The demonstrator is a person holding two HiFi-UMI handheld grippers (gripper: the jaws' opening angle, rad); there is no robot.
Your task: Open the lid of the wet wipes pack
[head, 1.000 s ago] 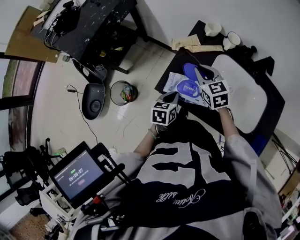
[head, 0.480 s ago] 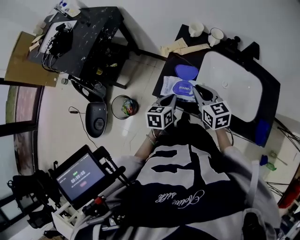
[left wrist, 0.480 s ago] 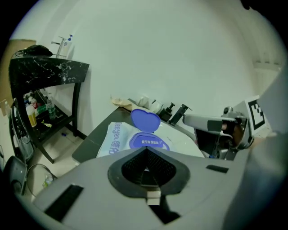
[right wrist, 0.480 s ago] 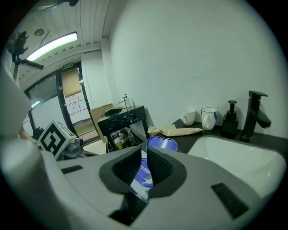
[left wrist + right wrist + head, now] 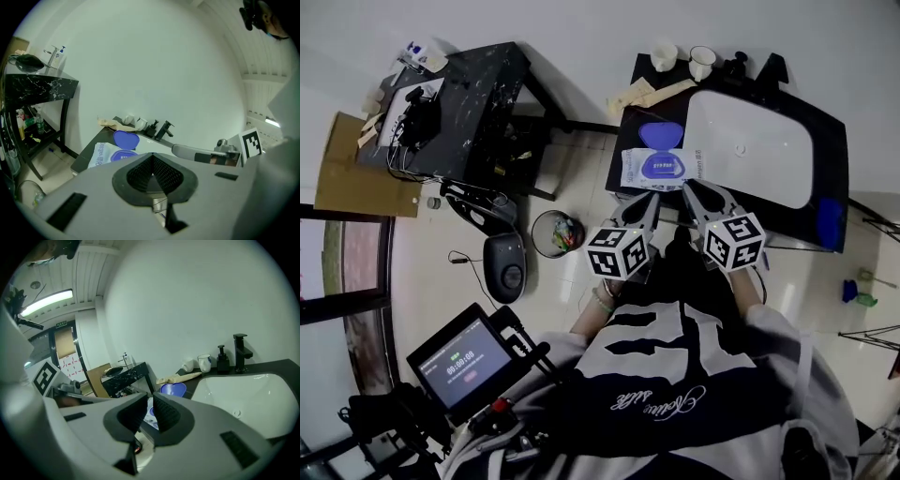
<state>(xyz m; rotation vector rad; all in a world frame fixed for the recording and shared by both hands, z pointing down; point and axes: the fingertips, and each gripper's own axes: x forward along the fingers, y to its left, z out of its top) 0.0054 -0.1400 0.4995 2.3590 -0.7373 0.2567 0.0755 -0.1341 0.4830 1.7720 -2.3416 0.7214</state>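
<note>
Lying flat, crinkly wipes pack (image 5: 661,170), rounded blue lid (image 5: 661,134) up; left gripper (image 5: 152,161) pinched together, empty; right gripper (image 5: 151,404) barely apart, empty.

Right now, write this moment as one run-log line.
lid open | wipes pack on counter | left gripper shut, empty | right gripper open, empty

In the left gripper view, the wet wipes pack (image 5: 100,154) is hidden in its right part behind the left gripper (image 5: 151,159). Print on the pack is too small to be read. Contents of the bin (image 5: 535,228) cannot be told.
</note>
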